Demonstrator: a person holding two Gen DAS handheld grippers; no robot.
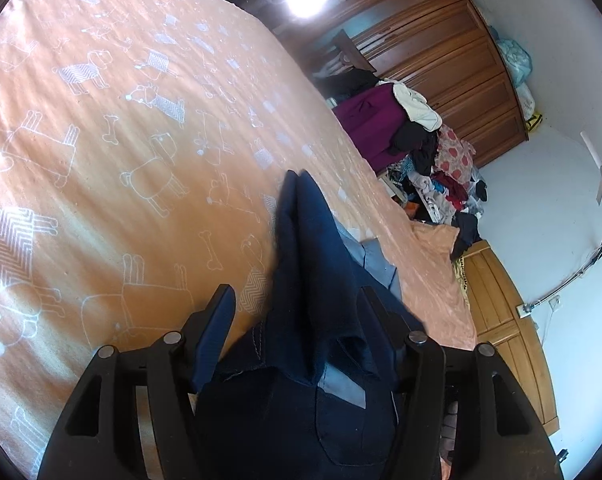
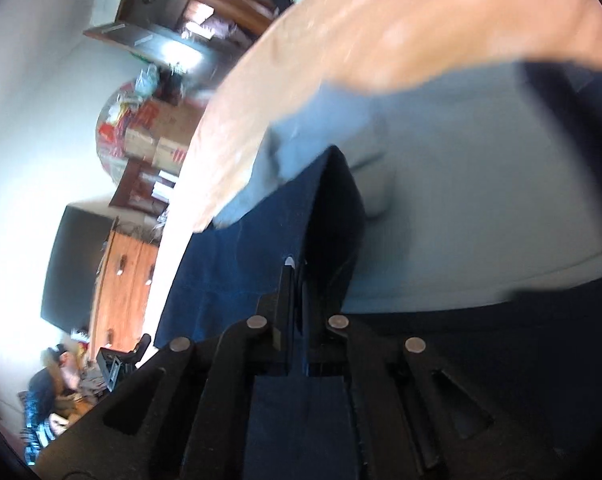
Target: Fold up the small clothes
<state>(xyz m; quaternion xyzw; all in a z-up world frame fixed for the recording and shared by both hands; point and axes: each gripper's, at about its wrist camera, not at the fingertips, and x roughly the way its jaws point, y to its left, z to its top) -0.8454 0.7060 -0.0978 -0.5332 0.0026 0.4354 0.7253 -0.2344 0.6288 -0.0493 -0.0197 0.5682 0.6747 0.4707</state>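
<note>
Dark blue garment held over an orange bed sheet, two grippers

Left wrist view, near to far: left gripper (image 1: 297, 300) at the bottom centre, fingers spread wide, with the dark blue garment (image 1: 313, 280) bunched between them and rising to a point at mid-frame, a pale grey lining showing at its right edge; whether the fingers press it cannot be told; orange bed sheet (image 1: 101, 140) with white dog outlines fills the left; heap of clothes (image 1: 421, 152) at right of centre; wooden wardrobe (image 1: 441, 52) at upper right. Right wrist view, blurred: right gripper (image 2: 297, 276) at lower centre, fingers clenched on a fold of the same garment (image 2: 229, 260), grey lining spreading right; sheet (image 2: 401, 32) across the top
</note>
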